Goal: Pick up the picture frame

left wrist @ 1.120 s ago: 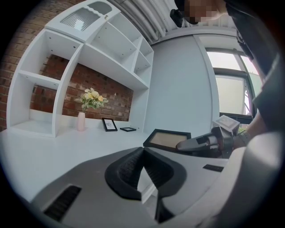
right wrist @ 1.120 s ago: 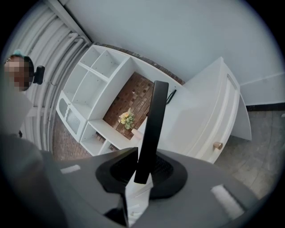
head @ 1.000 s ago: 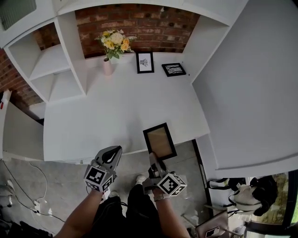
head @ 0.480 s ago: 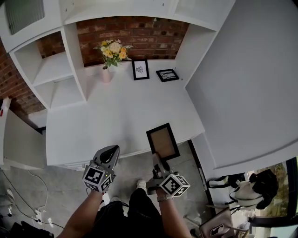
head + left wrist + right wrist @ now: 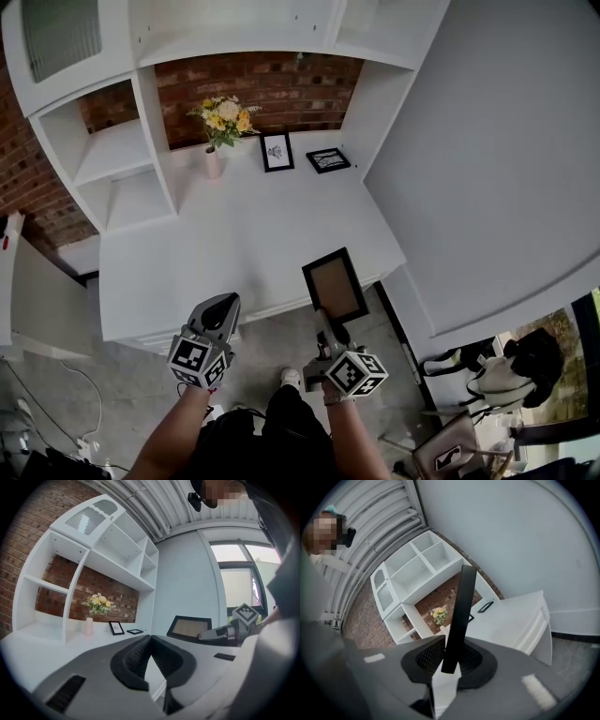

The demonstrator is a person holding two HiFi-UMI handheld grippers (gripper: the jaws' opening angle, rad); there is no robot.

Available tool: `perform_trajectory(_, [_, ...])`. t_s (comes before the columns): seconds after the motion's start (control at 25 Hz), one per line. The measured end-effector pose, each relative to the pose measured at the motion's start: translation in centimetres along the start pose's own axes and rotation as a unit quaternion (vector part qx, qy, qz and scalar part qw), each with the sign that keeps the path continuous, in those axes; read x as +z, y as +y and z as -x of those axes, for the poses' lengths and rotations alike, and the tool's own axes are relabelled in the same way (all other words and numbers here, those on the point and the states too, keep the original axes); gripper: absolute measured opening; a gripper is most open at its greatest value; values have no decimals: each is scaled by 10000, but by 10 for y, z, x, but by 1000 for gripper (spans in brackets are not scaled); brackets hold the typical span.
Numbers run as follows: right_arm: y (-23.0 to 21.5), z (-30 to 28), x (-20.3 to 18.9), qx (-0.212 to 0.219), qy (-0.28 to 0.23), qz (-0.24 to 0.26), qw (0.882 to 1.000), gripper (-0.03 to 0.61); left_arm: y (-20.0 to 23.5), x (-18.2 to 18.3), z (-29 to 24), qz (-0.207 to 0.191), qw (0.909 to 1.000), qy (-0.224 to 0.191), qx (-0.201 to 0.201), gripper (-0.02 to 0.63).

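Observation:
A black picture frame [image 5: 335, 284] with a brown backing hangs over the front edge of the white desk [image 5: 234, 234]. My right gripper [image 5: 327, 321] is shut on its near edge. In the right gripper view the frame [image 5: 459, 611] stands edge-on between the pads, rising away from my right gripper [image 5: 449, 660]. My left gripper [image 5: 223, 305] is off to the left in front of the desk, shut with nothing in it. In the left gripper view its jaws meet at the tip of my left gripper [image 5: 149, 639], and the frame [image 5: 190, 626] shows to the right.
At the back of the desk stand a pink vase of yellow flowers [image 5: 218, 127], an upright small picture [image 5: 276, 151] and a flat one [image 5: 328, 160]. White shelves [image 5: 122, 159] rise at the left. A grey wall [image 5: 487, 169] closes the right. Bags [image 5: 506, 370] lie on the floor.
Both grippers have risen a little. The frame has come up with the right gripper, which has rolled somewhat. The left gripper stays shut and empty.

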State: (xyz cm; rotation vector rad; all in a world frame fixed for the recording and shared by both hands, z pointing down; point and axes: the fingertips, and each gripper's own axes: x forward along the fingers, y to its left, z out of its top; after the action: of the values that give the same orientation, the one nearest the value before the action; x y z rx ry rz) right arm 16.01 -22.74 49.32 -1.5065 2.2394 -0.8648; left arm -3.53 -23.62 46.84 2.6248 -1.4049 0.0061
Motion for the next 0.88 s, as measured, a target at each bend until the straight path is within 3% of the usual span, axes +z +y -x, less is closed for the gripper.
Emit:
perform_trajectory(0.44, [36, 11, 12, -58, -278, 996, 9946, 67, 17, 12, 27, -6, 9998, -143, 101, 6])
perform_trajectory(0.88, [64, 18, 32, -153, -589, 2075, 9763, 66, 31, 32, 47, 56, 9991, -373, 182, 6])
